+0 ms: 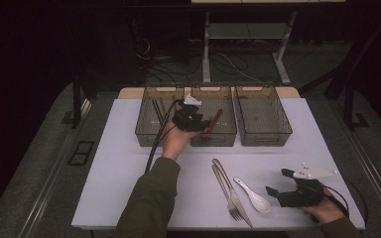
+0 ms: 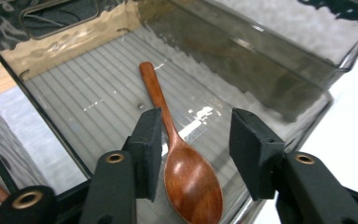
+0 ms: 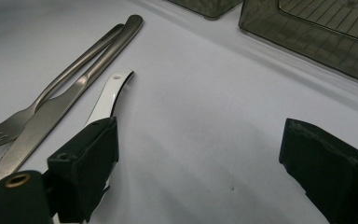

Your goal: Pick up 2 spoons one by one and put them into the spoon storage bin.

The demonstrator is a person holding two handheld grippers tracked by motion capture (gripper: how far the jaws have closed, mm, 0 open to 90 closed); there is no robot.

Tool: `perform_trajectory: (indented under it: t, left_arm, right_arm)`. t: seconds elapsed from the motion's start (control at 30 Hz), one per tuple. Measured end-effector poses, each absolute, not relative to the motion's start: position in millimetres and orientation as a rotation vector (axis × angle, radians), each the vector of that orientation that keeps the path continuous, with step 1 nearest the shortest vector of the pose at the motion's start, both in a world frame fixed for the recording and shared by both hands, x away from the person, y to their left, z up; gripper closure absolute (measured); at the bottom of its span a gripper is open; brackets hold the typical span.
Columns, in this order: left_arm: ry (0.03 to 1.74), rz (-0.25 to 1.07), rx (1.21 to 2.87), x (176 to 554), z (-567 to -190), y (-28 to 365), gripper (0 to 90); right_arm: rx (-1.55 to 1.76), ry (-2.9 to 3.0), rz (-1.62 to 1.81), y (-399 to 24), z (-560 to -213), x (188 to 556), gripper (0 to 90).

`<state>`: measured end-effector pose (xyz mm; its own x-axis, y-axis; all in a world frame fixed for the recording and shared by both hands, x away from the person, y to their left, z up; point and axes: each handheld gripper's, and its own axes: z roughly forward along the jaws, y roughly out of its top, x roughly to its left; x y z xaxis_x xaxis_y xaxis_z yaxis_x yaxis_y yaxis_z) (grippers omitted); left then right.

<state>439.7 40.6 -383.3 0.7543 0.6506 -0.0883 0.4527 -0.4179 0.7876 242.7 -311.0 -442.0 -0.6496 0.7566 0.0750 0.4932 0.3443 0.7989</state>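
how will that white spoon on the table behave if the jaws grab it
The white spoon looks glazed and glossy, so it may slip between the pads. It is probably stiff and chip-prone, like ceramic. Its curved handle arches off the table, so a push may make it rock or spin.

The high view is dim: the room around the white desk [image 1: 129,163] sinks into near black, and only the desk top catches soft light from above. The picture is grainy and low in contrast. In the left gripper view, glare streaks the clear bin [image 2: 261,60] walls and floor, and the wooden spoon [image 2: 186,172] shines. The right gripper view is brighter, with soft shadows at the lower frame.
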Motion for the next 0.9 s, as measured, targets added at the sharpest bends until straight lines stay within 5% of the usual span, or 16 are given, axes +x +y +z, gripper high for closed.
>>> perform_trajectory:
  t: [0.9]
  left_arm:
    - [0.650,0.271,2.039,352,-378,94,32.5]
  right_arm:
    - [1.172,2.348,1.202,-313,-438,246,12.2]
